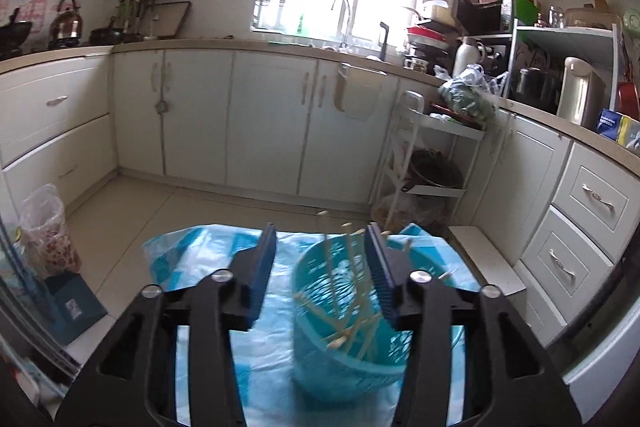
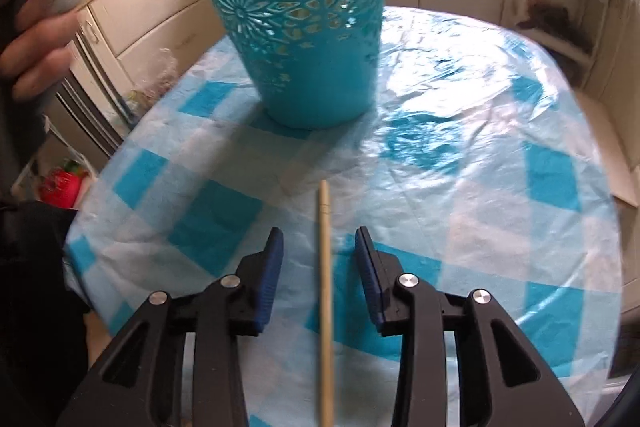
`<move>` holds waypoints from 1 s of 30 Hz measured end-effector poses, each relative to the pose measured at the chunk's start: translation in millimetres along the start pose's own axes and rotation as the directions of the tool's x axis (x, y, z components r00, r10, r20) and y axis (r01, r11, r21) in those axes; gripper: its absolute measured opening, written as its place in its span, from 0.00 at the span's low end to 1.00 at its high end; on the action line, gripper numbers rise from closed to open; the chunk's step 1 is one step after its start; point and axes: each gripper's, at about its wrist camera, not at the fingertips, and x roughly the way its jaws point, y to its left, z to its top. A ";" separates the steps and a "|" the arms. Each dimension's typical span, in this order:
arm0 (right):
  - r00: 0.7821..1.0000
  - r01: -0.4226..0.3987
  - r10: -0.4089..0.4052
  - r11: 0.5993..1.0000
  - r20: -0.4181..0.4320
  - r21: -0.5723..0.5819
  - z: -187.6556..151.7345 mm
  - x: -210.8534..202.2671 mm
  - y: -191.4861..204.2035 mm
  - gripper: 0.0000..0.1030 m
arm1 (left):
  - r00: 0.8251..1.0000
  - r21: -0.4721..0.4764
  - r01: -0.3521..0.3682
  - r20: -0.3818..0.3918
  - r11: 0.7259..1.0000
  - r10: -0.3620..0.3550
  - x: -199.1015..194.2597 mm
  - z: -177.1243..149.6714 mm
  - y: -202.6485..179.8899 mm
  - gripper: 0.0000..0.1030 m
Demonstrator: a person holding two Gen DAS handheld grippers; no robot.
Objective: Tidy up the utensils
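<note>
A teal perforated basket [image 1: 344, 339] stands on a table with a blue-and-white checked cloth [image 1: 224, 259] and holds several wooden chopsticks [image 1: 352, 323]. My left gripper [image 1: 320, 239] is open and empty above the basket's rim. In the right wrist view the same basket [image 2: 304, 27] stands at the far side of the cloth [image 2: 460, 167]. One wooden chopstick [image 2: 326, 287] lies flat on the cloth, pointing toward the basket. My right gripper [image 2: 319, 239] is open, with a jaw on each side of the chopstick, not touching it.
White kitchen cabinets [image 1: 240, 119] and a white shelf rack [image 1: 432, 163] stand beyond the table. A person's hand [image 2: 40, 39] shows at the left of the right wrist view. A bagged bin [image 1: 44, 227] stands on the floor at left.
</note>
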 end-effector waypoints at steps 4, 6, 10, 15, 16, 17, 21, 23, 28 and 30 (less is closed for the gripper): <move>0.997 0.073 -0.072 0.997 0.019 -0.036 2.4 5.9 8.6 0.31 | 0.999 -0.011 -0.045 -0.029 0.999 0.045 -14.1 -20.8 27.8 0.56; 0.996 0.086 -0.086 0.995 0.008 -0.040 7.3 10.2 11.5 0.08 | 0.998 -0.020 -0.050 -0.050 0.999 0.049 -15.1 -30.1 39.4 0.56; 0.999 0.022 -0.019 0.991 -0.027 0.129 12.7 11.6 -1.9 0.06 | 0.995 -0.019 -0.062 -0.081 0.998 0.060 -12.6 -46.5 53.6 0.60; 0.996 0.079 -0.074 0.992 -0.054 0.102 17.6 13.2 12.0 0.30 | 0.994 0.015 -0.038 -0.106 0.999 0.040 -10.3 -57.9 58.3 0.66; 0.992 0.110 -0.106 0.992 -0.061 0.055 19.9 15.9 18.9 0.39 | 0.993 0.015 -0.030 -0.114 0.999 0.032 -7.6 -56.1 56.1 0.67; 0.988 0.141 -0.141 0.990 -0.067 0.004 21.8 19.7 25.6 0.40 | 0.992 0.016 -0.019 -0.125 1.000 0.021 -7.0 -56.8 56.8 0.68; 0.985 0.156 -0.156 0.988 -0.079 -0.011 30.2 26.0 27.3 0.10 | 0.990 0.030 -0.006 -0.144 1.000 0.010 -5.3 -56.9 54.8 0.70; 0.993 0.084 -0.074 0.991 -0.091 0.108 33.6 27.3 14.2 0.06 | 0.988 0.021 0.000 -0.156 1.000 0.003 -4.8 -57.3 56.6 0.71; 0.988 0.141 -0.133 0.983 -0.076 0.121 30.9 26.0 13.7 0.07 | 0.986 0.003 -0.001 -0.169 1.000 0.001 -4.2 -57.2 60.2 0.72; 0.977 0.201 -0.200 0.980 -0.069 0.009 27.5 25.9 25.9 0.07 | 0.985 0.004 0.000 -0.170 1.000 0.001 -4.2 -57.0 59.9 0.73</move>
